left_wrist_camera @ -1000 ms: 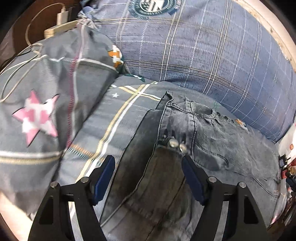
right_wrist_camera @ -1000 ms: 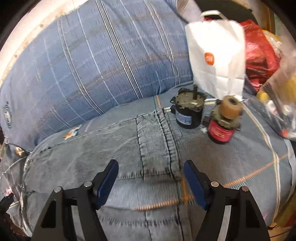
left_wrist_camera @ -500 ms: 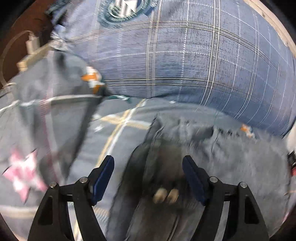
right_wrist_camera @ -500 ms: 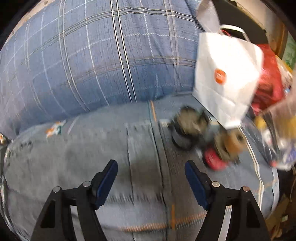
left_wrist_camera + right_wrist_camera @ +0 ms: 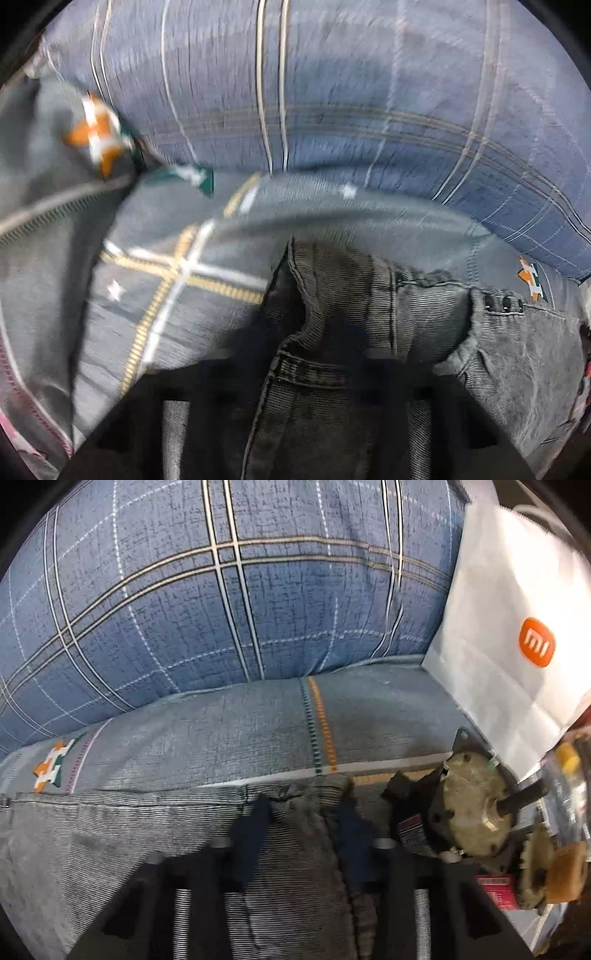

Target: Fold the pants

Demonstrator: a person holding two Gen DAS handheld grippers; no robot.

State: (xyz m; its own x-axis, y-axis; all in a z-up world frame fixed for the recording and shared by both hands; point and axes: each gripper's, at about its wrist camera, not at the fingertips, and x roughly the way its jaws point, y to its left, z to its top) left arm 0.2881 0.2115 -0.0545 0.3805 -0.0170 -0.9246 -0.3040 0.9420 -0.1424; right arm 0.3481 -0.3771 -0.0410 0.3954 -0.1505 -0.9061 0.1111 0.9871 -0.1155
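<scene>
Both grippers have come down and forward onto the grey jeans (image 5: 369,295) since a second ago, when their blue-padded fingers stood wide apart above the cloth. On the left wrist view the left gripper (image 5: 332,354) sits at the waistband near the open fly; its jaws are closing with a raised fold of the waistband between them, though the fingers themselves are lost in shadow and blur, so whether the pads already press cannot be told. On the right wrist view the right gripper (image 5: 303,827) is at the far edge of the jeans (image 5: 184,830), its dark blue fingers (image 5: 255,834) closing on a narrow ridge of denim beside a seam, and the cloth is bunched up between them. The jeans lie spread on a grey-blue checked bed sheet (image 5: 240,738), in front of a blue plaid pillow (image 5: 221,590). Just beside the right fingers lie two small geared motors (image 5: 469,812), and behind them stands a white paper bag (image 5: 517,627) with an orange logo.
</scene>
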